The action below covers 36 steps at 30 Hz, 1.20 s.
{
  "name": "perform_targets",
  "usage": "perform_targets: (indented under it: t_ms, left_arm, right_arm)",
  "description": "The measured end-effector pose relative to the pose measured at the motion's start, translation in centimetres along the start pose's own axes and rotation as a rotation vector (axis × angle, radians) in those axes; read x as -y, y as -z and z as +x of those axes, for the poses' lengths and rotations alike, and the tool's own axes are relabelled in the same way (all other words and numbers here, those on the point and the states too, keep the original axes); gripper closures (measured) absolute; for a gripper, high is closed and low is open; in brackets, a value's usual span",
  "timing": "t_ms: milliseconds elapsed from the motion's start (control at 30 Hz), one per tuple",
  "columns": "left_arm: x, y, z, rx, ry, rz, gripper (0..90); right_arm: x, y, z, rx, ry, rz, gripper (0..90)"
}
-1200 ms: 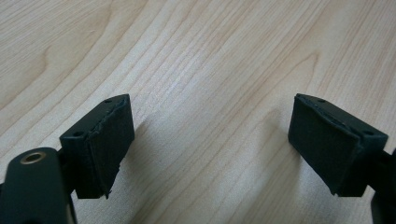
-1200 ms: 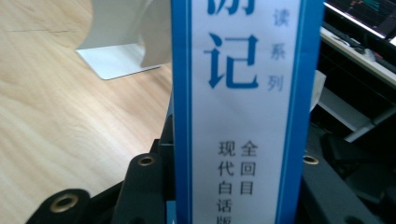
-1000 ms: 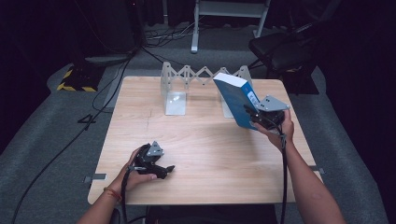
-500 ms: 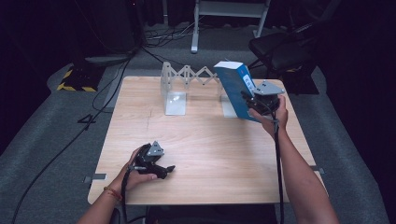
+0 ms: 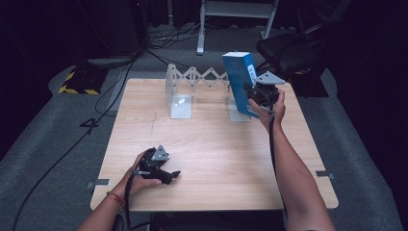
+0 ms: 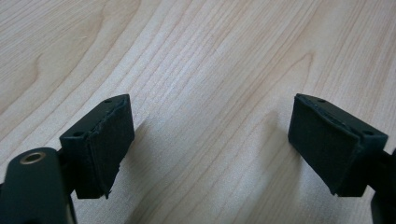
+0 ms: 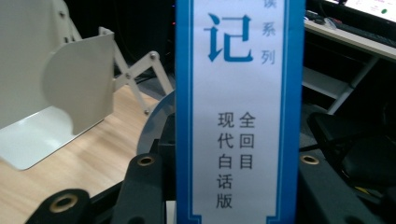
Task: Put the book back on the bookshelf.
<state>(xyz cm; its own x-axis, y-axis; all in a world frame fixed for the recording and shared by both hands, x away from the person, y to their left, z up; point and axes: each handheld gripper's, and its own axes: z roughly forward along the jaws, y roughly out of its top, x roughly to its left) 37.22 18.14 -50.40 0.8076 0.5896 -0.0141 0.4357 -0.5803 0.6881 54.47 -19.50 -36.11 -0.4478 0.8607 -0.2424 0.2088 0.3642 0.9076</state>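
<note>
Right gripper (image 5: 255, 92) is clamped on the blue book (image 5: 240, 79), held upright at upper right of the high view, just beside the white expanding rack (image 5: 192, 79). Book should be kept vertical and eased between rack plates. Left gripper (image 6: 210, 149) is held open, empty, on the tabletop (image 5: 216, 154).
</note>
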Motion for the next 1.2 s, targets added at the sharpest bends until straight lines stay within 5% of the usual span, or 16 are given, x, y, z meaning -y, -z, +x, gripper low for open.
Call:
perform_targets:
  t_ms: [200,600,933,1100,1200]
  left_arm:
    - [0.0,0.0,0.0,0.008,0.000,-0.002,14.7]
    - [0.0,0.0,0.0,0.005,-0.005,0.000,15.0]
    - [0.0,0.0,-0.1,0.000,0.004,0.000,15.1]
    - [0.1,0.0,-0.2,-0.003,0.006,-0.001,15.1]
    - [0.0,0.0,-0.1,0.001,0.004,0.000,14.9]
  right_arm:
    - [1.6,-1.7,0.4,0.034,-0.059,-0.032,62.2]
    - [3.8,-2.0,-0.1,-0.018,-0.192,-0.128,61.7]
    - [5.6,-0.6,1.0,-0.012,-0.200,-0.137,61.0]
    - [6.3,0.4,1.8,-0.008,-0.132,-0.105,60.4]
    - [7.0,0.8,1.6,-0.012,-0.134,-0.103,60.4]
